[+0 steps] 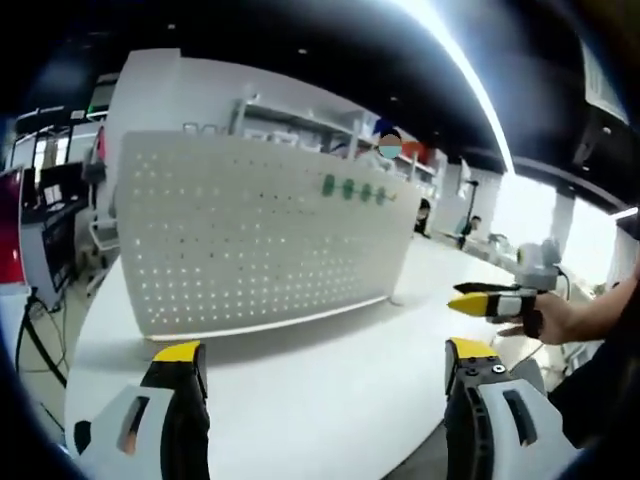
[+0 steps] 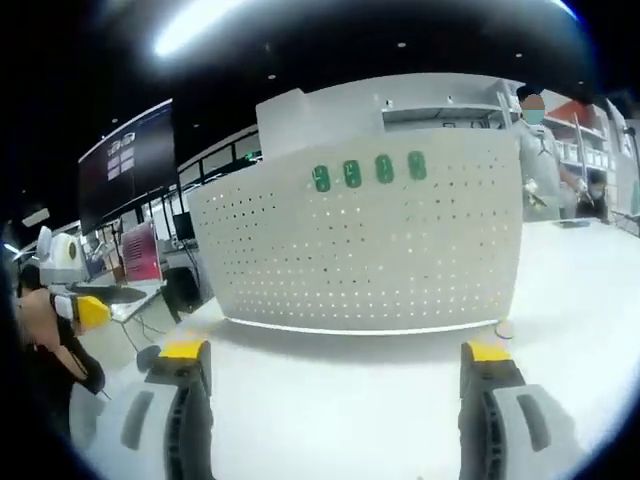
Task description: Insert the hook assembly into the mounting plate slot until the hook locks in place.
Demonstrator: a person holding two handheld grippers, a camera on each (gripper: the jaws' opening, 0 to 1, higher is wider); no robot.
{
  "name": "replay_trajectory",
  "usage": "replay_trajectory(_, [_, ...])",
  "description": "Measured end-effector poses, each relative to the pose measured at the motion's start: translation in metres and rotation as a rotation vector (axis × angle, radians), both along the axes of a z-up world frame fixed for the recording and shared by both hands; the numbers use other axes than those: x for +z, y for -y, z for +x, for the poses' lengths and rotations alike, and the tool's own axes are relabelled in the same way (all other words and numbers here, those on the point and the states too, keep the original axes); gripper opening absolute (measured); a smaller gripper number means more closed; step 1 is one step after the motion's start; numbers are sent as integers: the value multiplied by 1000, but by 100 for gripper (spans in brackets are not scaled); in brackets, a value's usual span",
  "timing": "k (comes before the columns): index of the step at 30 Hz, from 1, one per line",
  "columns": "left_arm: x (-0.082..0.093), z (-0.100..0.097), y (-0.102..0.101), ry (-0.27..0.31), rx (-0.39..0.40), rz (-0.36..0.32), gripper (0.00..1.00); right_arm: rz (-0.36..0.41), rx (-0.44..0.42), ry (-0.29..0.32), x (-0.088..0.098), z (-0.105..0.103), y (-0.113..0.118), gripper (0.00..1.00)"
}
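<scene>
A white perforated mounting plate (image 1: 250,240) stands upright on the white table (image 1: 330,390). Four green hook pieces (image 1: 353,188) sit in a row near its top right. My left gripper (image 1: 325,352) is open and holds nothing, a short way in front of the plate. The right gripper (image 1: 488,298) comes in from the right, held by a hand. In the right gripper view the plate (image 2: 370,250) faces me with the green hook pieces (image 2: 365,172) near its top. My right gripper (image 2: 337,352) is open and holds nothing. The left gripper's yellow tip (image 2: 90,312) shows at far left.
A person (image 2: 540,140) stands behind the plate's right end. Monitors and equipment (image 1: 45,235) stand left of the table. The table edge (image 1: 80,350) curves away at the left. A small round object (image 2: 503,328) lies by the plate's right foot.
</scene>
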State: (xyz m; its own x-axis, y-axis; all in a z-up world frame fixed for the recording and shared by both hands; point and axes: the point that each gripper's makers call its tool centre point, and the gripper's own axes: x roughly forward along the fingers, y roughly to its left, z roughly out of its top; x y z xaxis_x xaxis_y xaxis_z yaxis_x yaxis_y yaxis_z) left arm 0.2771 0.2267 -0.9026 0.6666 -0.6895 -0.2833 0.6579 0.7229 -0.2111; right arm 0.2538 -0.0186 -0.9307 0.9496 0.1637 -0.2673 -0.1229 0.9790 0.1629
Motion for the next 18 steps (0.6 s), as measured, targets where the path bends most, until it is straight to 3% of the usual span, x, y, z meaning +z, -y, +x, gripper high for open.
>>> replay_trajectory(8, [-4, -1, 0, -10, 3, -5, 100, -18, 1, -44, -10, -12, 4, 100])
replay_trajectory(18, [-5, -3, 2, -11, -1, -2, 100, -102, 33, -86, -18, -18, 2, 100])
